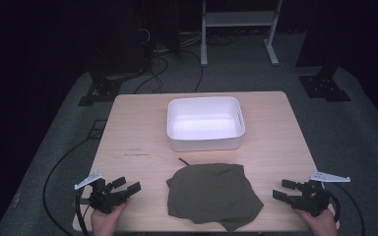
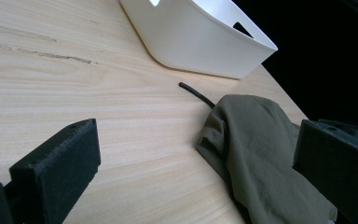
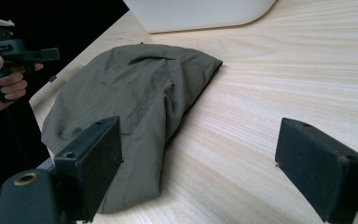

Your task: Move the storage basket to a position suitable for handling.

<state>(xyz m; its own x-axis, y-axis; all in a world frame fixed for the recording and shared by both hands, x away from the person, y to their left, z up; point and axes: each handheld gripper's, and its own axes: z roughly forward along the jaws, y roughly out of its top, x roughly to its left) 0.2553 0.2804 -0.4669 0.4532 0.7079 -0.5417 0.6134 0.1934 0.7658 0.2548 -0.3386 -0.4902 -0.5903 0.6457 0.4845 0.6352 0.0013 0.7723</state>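
Olive-green garment (image 1: pixel 213 195) lies crumpled in a loose heap on the light wooden tabletop (image 1: pixel 138 128), at the near middle, between the two grippers and apart from both. A thin dark cord (image 1: pixel 183 161) sticks out from its far left edge onto the bare wood. Beyond the garment, near but not touching it, stands a white plastic bin (image 1: pixel 205 142) with rounded corners and cut-out handles; its inside looks empty in the high view.

Left gripper (image 1: pixel 127 186) is held low at the near left corner of the tabletop by the person's left hand (image 1: pixel 106 219), pointing toward the garment. Jaws stand wide apart, nothing between them; the left gripper view shows bare wood in the gap and the garment's edge just inside the right jaw.

Right gripper (image 1: pixel 284 189) is held at the near right edge by the right hand (image 1: pixel 321 220), pointing left at the garment. Jaws spread wide, holding nothing; in the right gripper view the garment's near fold lies behind the left jaw.
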